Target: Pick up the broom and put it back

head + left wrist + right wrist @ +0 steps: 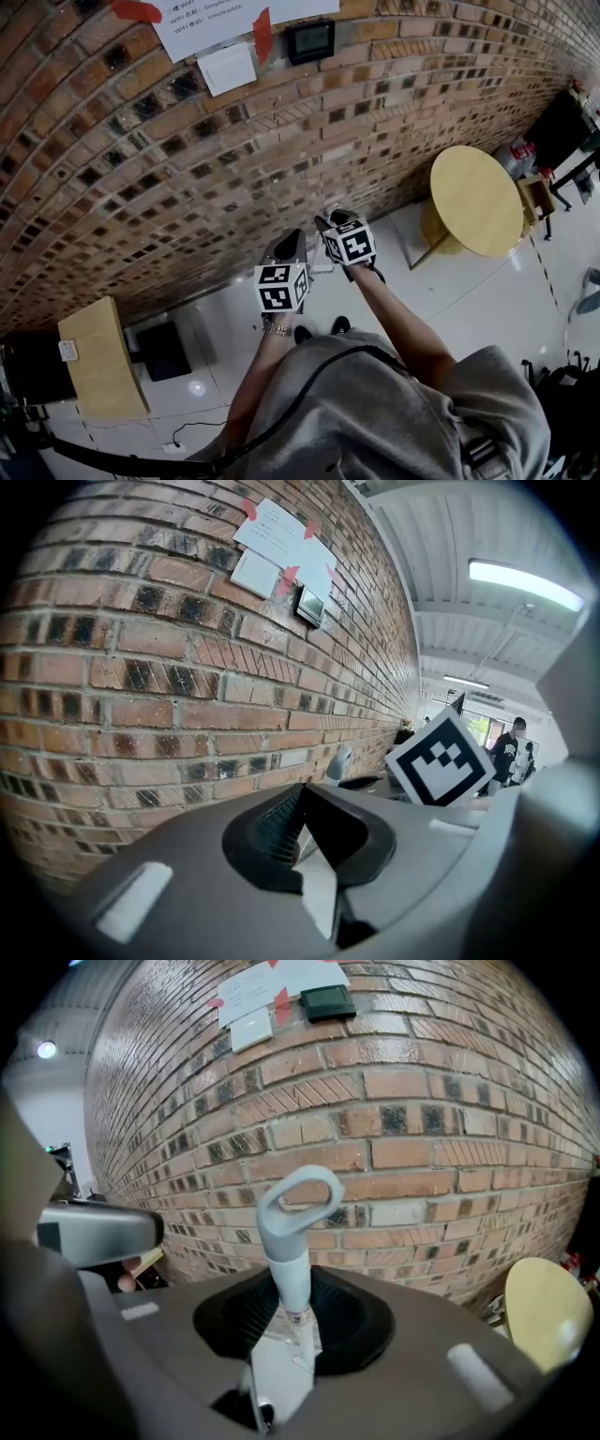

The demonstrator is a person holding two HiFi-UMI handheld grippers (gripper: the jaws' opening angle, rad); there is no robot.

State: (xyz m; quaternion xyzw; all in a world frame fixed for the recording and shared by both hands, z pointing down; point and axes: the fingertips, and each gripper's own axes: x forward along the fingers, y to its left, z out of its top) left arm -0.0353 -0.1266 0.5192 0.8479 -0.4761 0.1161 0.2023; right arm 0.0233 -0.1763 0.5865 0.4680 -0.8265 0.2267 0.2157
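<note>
Right tool clamped on broom handle, centre frame. Long axis runs out along jaws, grey loop end toward brick wall. Left tool closed, empty, just beside. Right nearer: put-back likely its job.

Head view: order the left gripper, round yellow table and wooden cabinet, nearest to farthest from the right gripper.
1. left gripper: beside the right gripper, on its left.
2. round yellow table: farther right, near the wall.
3. wooden cabinet: far left, low in frame.
</note>
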